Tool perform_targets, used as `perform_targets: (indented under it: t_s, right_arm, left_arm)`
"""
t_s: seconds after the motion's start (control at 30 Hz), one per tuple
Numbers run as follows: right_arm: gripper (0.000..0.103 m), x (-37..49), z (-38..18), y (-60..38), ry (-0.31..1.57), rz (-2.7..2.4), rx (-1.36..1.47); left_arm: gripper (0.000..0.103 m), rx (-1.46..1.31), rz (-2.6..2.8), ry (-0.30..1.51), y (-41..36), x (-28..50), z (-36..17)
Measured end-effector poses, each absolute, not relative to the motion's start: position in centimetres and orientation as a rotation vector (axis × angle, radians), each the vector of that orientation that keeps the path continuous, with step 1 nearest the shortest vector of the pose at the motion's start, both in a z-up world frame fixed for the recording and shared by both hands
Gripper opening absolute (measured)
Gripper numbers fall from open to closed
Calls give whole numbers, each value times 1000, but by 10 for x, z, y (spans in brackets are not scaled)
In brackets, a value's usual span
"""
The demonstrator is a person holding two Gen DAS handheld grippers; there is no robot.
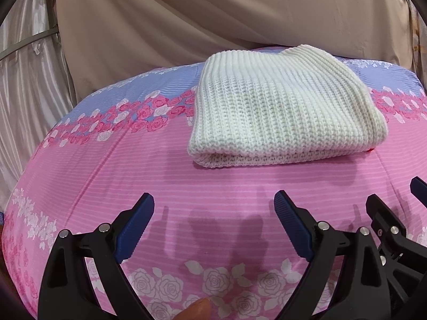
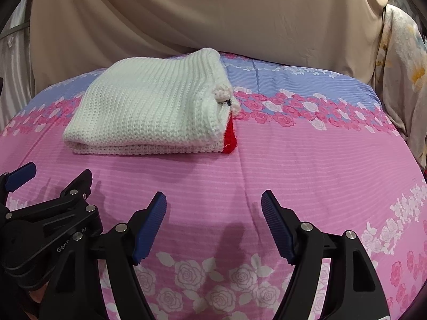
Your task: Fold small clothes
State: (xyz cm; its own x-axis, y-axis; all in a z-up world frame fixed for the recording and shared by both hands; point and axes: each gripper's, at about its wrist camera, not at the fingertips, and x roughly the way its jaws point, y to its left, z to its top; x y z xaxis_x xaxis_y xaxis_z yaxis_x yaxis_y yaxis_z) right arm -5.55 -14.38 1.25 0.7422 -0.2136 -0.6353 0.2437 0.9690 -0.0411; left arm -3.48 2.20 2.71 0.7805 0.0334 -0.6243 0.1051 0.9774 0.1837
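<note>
The left gripper [image 1: 213, 208] hung wide and empty over the pink floral bedsheet [image 1: 149, 176]; ahead lay the white knit garment [image 1: 283, 112], folded, with the right gripper [image 2: 213, 208] equally spread and empty. Its red edge [image 2: 230, 139] poked out, so a careless nudge could probably spring the bulky fold apart
</note>
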Motion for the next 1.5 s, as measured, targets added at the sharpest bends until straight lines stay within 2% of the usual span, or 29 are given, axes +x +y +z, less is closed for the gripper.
perform_targets:
  t_s: [1.5]
  right_arm:
    - [71,-57,12,-139,685,-289,33]
  left_arm:
    - [89,220,-26,683,21,-34,26]
